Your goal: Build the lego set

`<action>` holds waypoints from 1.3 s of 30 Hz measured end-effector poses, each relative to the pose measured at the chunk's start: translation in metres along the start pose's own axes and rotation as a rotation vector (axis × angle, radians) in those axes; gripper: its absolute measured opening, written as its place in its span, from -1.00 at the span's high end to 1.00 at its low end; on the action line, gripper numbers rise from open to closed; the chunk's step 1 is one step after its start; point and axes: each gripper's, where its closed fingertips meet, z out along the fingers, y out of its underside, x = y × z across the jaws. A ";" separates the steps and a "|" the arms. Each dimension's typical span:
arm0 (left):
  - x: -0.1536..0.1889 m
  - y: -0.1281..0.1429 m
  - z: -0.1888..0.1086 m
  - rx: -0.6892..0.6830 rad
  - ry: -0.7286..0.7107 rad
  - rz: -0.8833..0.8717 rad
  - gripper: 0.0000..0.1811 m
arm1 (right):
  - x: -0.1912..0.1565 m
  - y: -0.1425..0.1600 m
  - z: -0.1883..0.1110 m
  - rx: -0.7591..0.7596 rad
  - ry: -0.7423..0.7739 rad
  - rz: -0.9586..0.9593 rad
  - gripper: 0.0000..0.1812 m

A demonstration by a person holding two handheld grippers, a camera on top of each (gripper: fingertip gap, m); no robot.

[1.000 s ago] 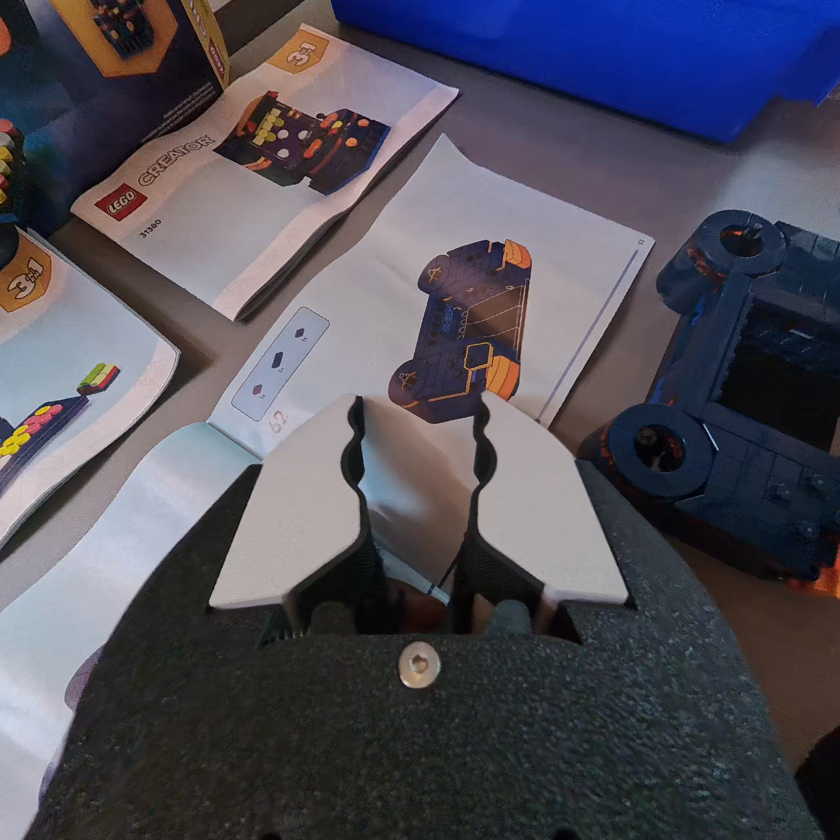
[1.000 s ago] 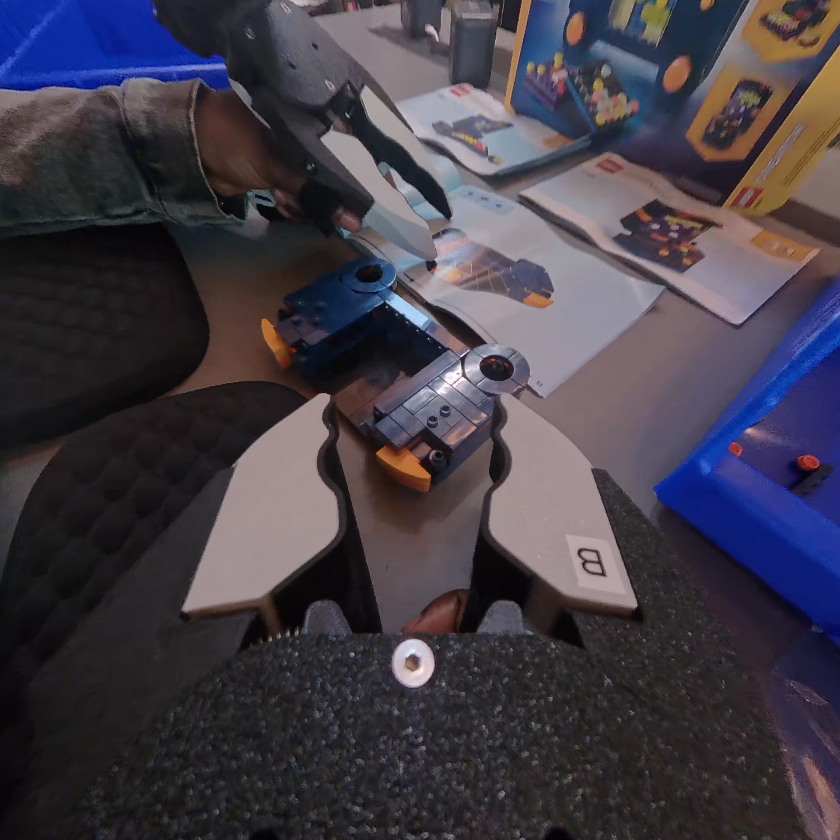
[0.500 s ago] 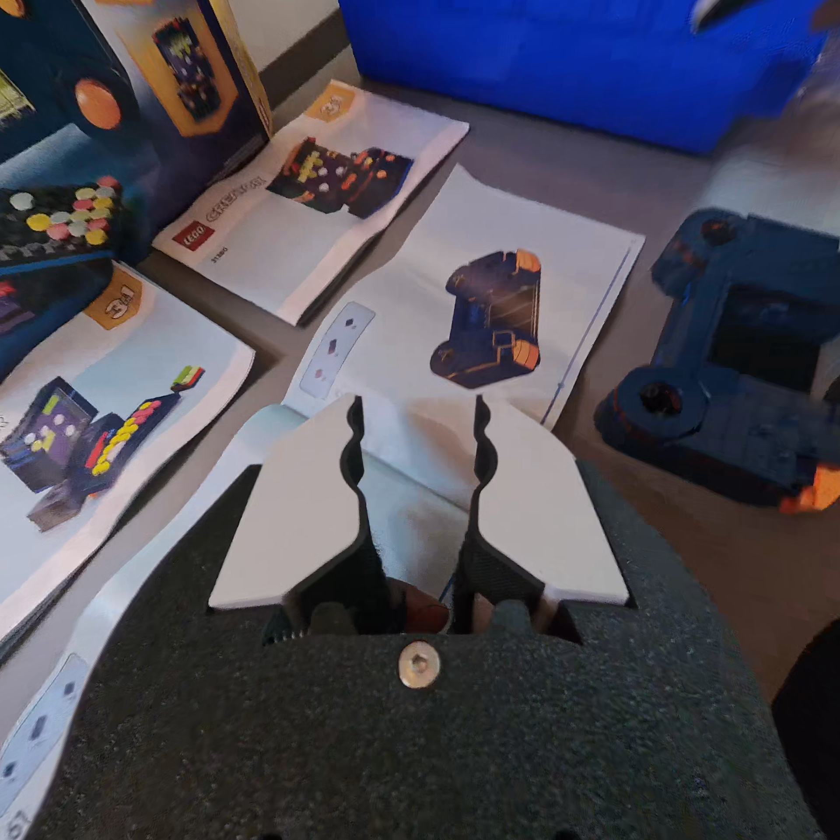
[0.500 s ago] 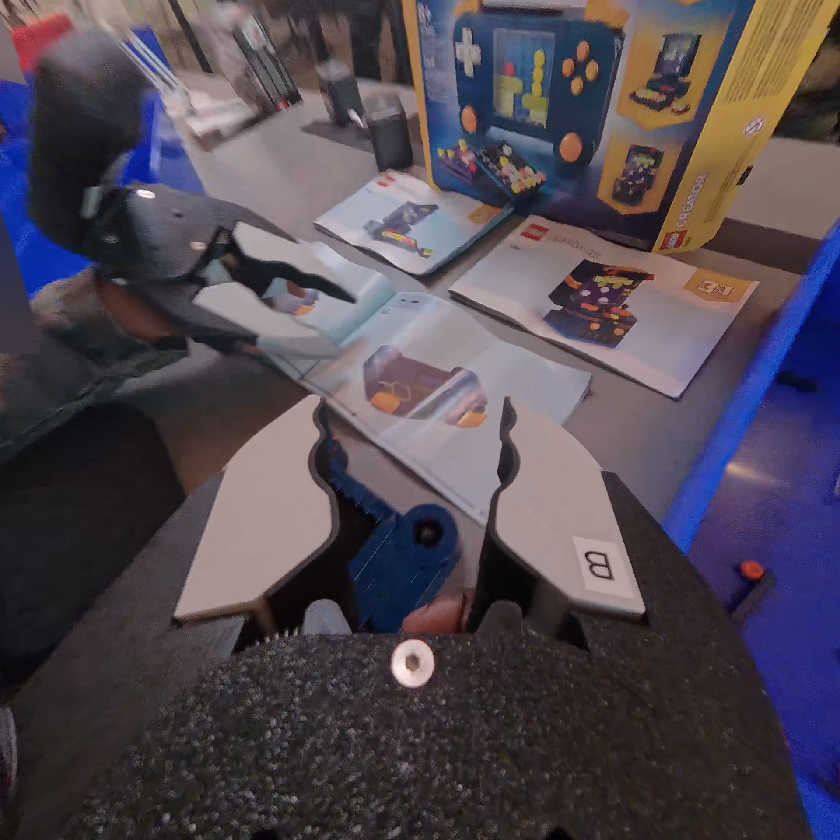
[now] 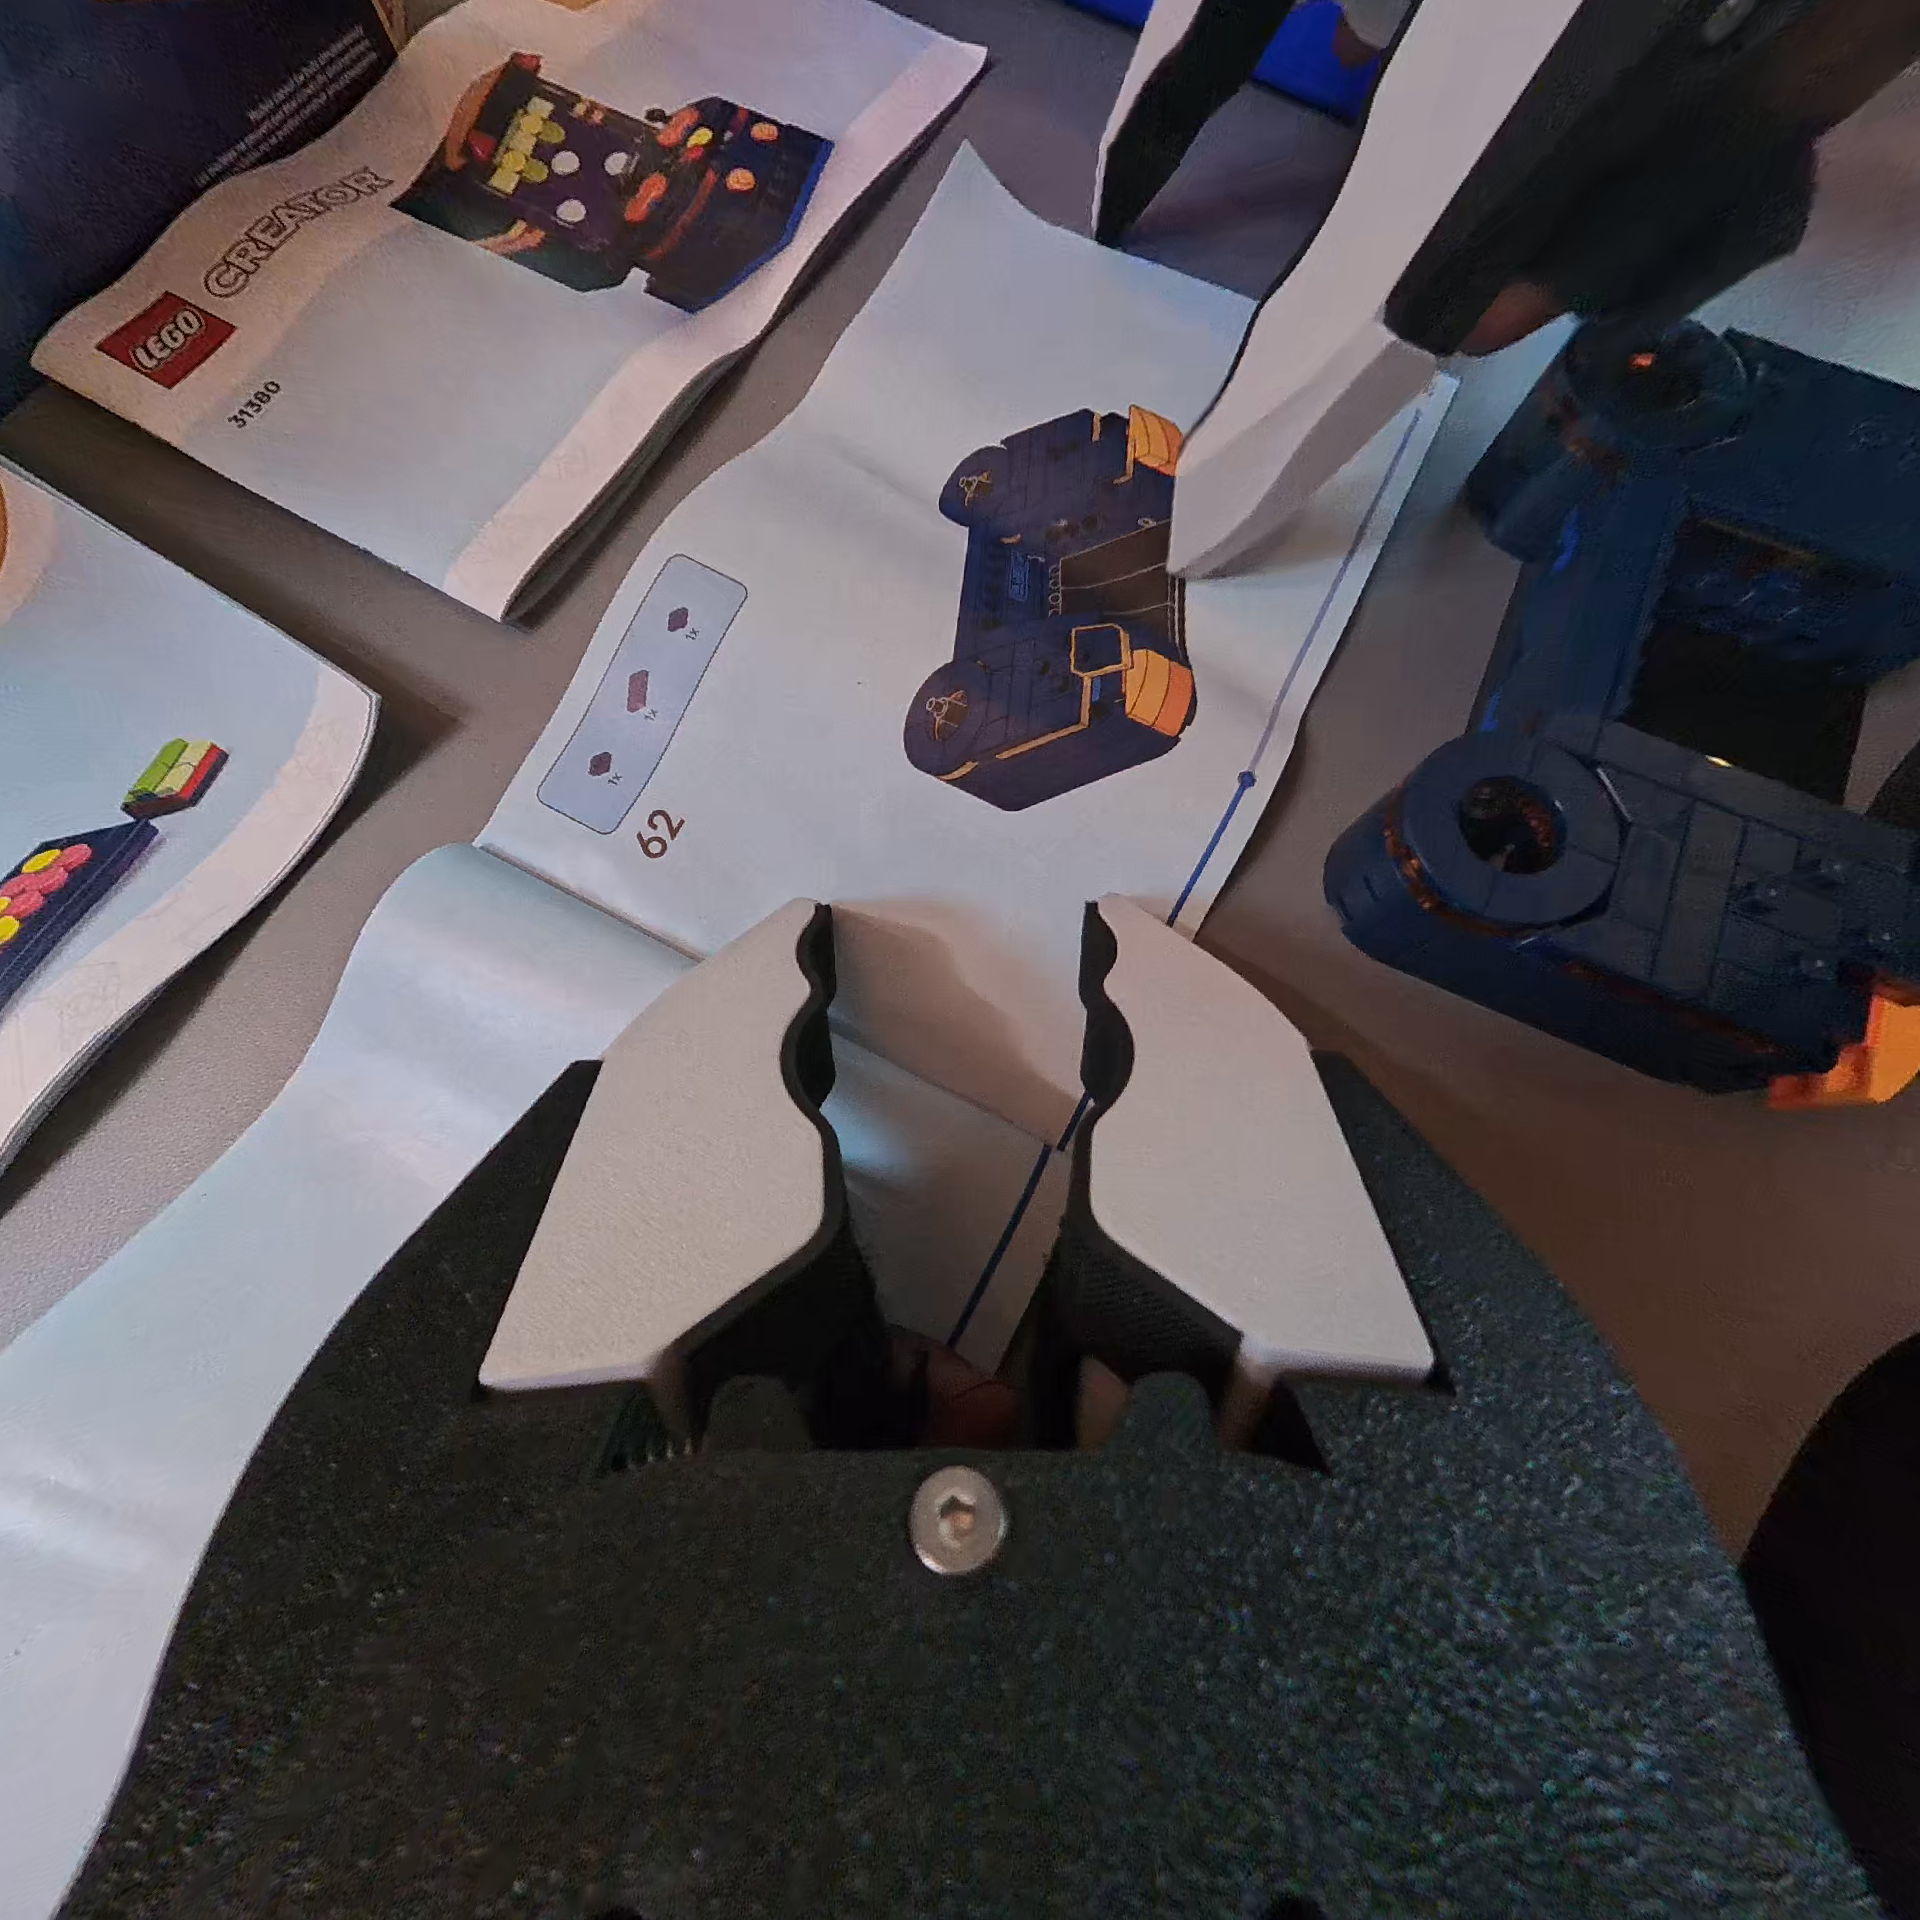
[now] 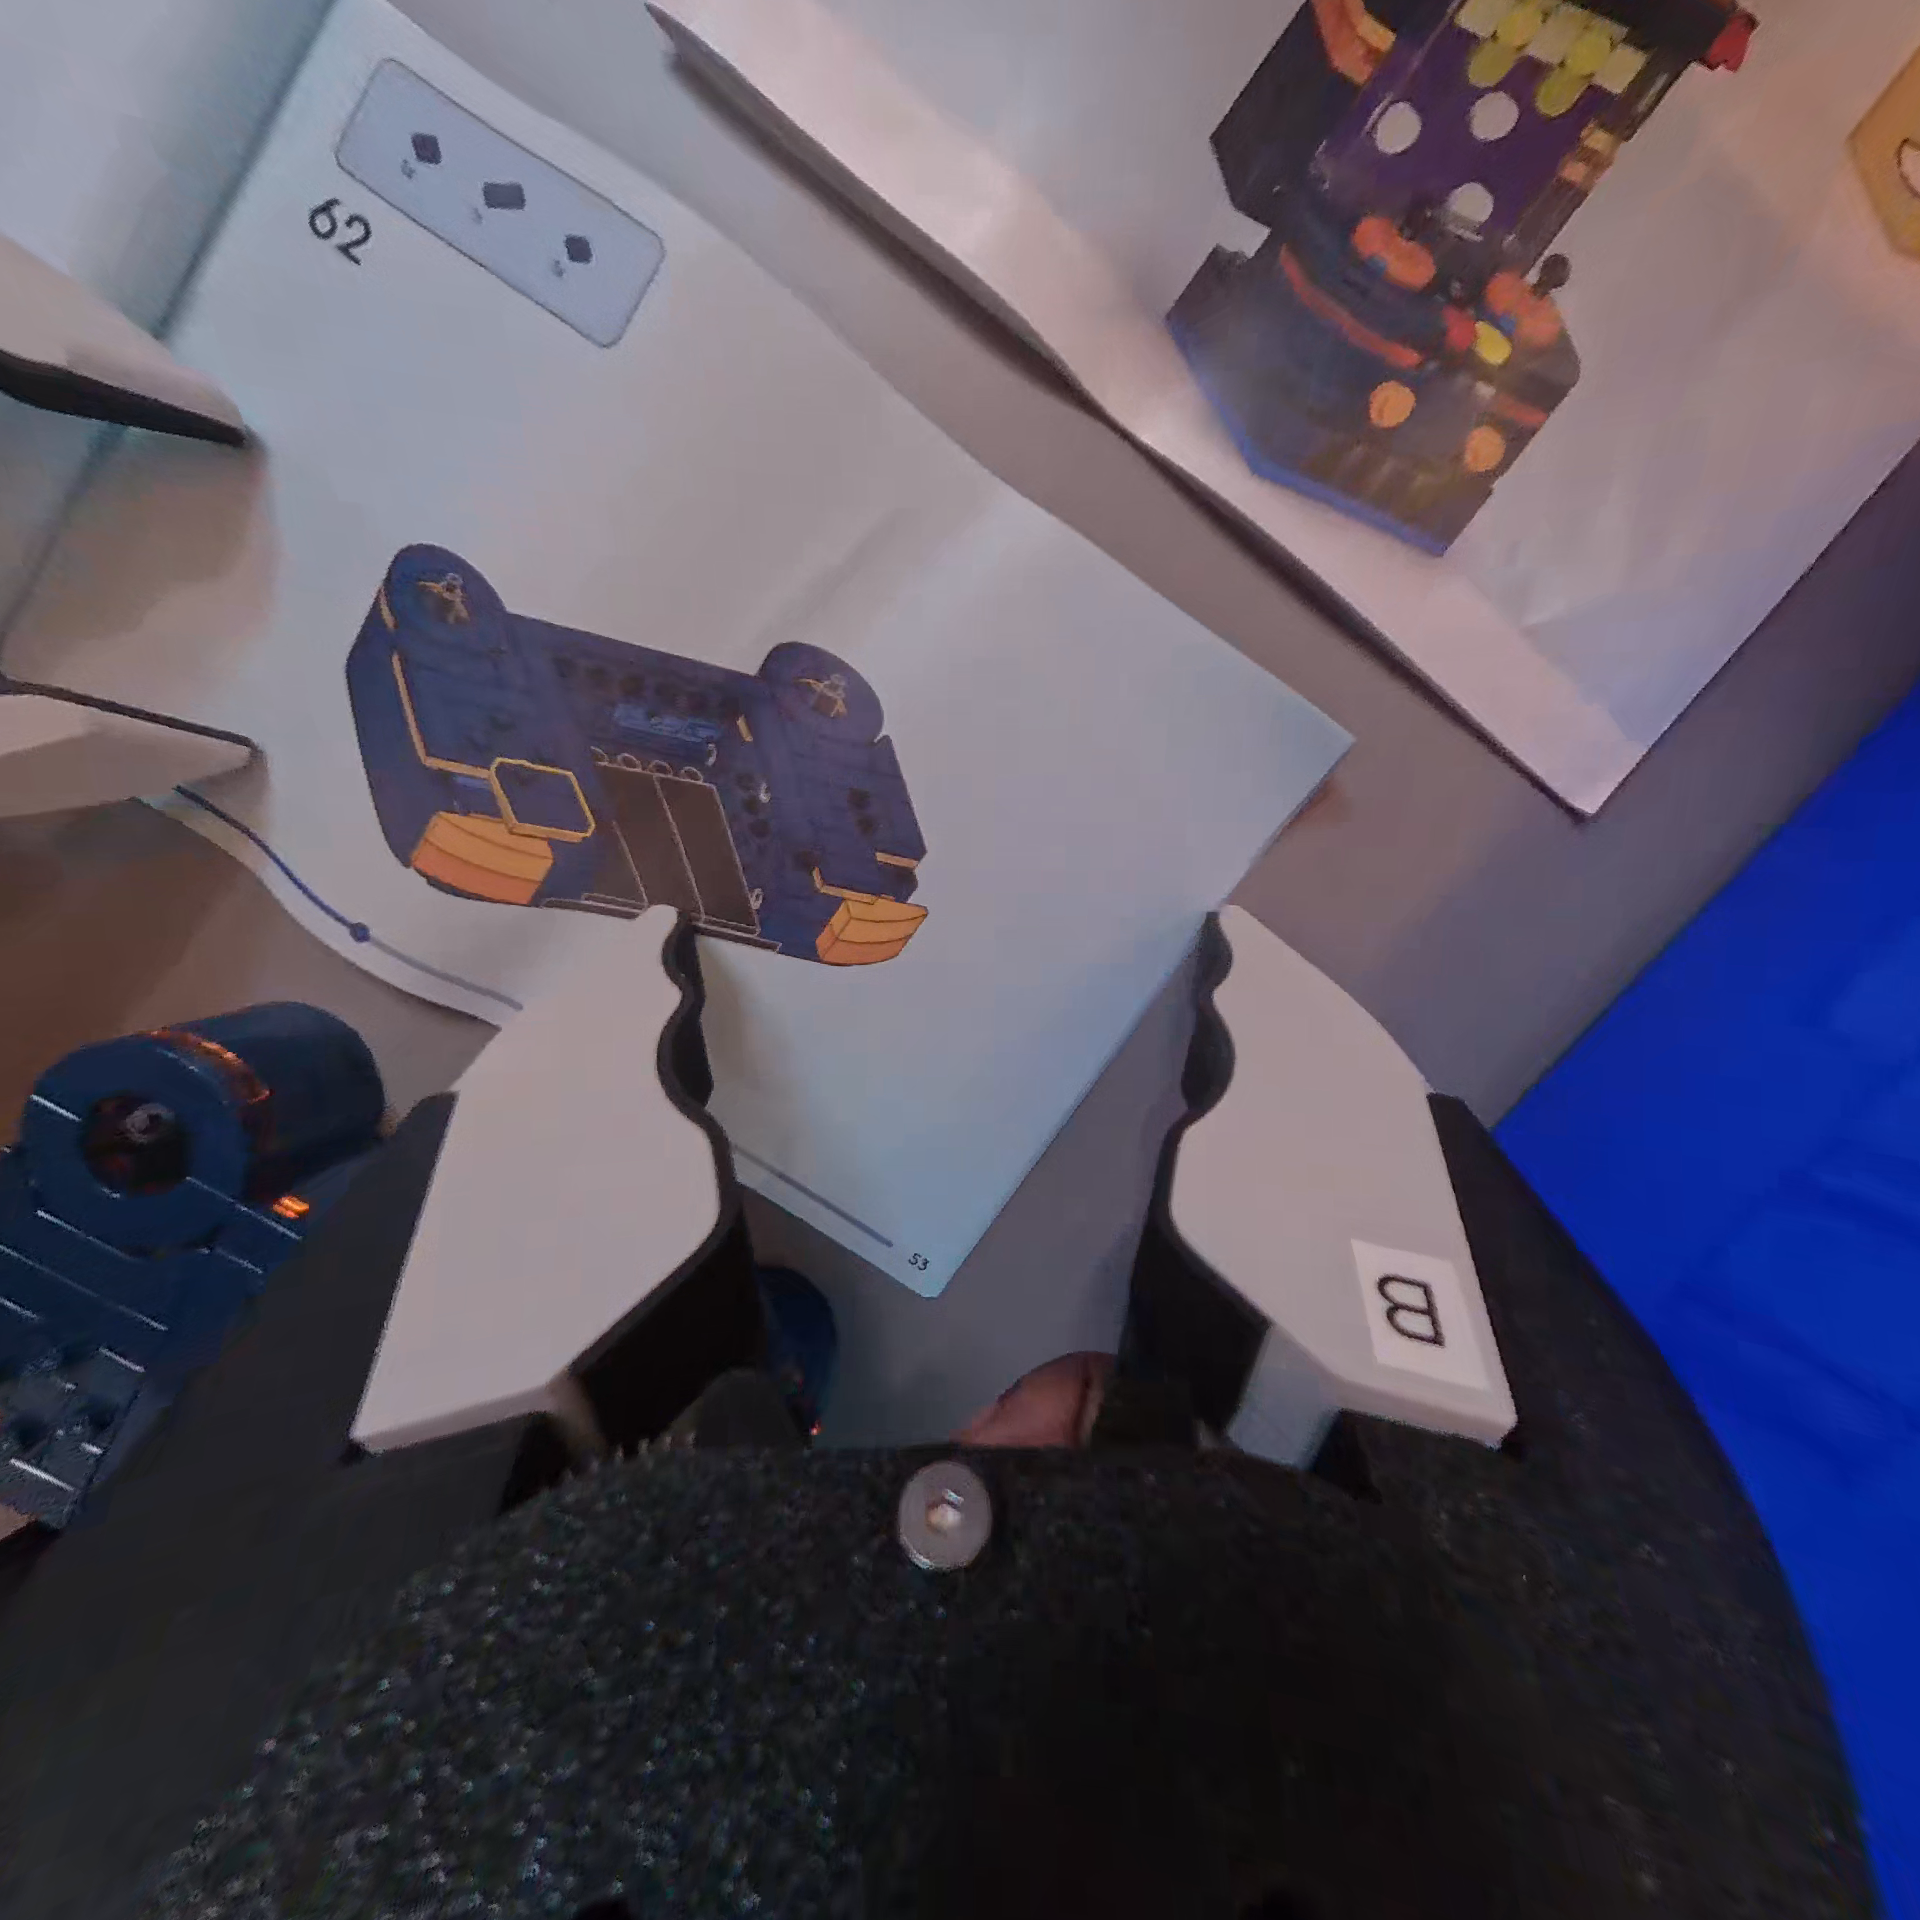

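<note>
Left gripper (image 5: 956, 914) hangs over the open instruction booklet (image 5: 831, 582) w/ jaws parted, nothing between them. Right gripper (image 6: 940, 925) is likewise spread wide & empty, low over the same page; in the left wrist view one of its pale fingers (image 5: 1278, 457) comes down from top right, tip at or just above the printed drawing of a dark-blue controller, contact unclear. The partly built lego model (image 5: 1683, 727), dark blue w/ orange corners, sits on the grey table (image 5: 1538, 1226) just beside the booklet's right edge. A 2nd booklet (image 5: 436, 353) lies beyond, a 3rd (image 5: 156, 748) to the left. Blue bin (image 6: 1766, 1039) at far right in the right wrist view.
</note>
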 end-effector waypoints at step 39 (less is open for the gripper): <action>-0.022 -0.054 -0.054 0.171 -0.651 1.219 0.58 | -0.119 -0.083 -0.063 0.587 0.528 -1.107 1.00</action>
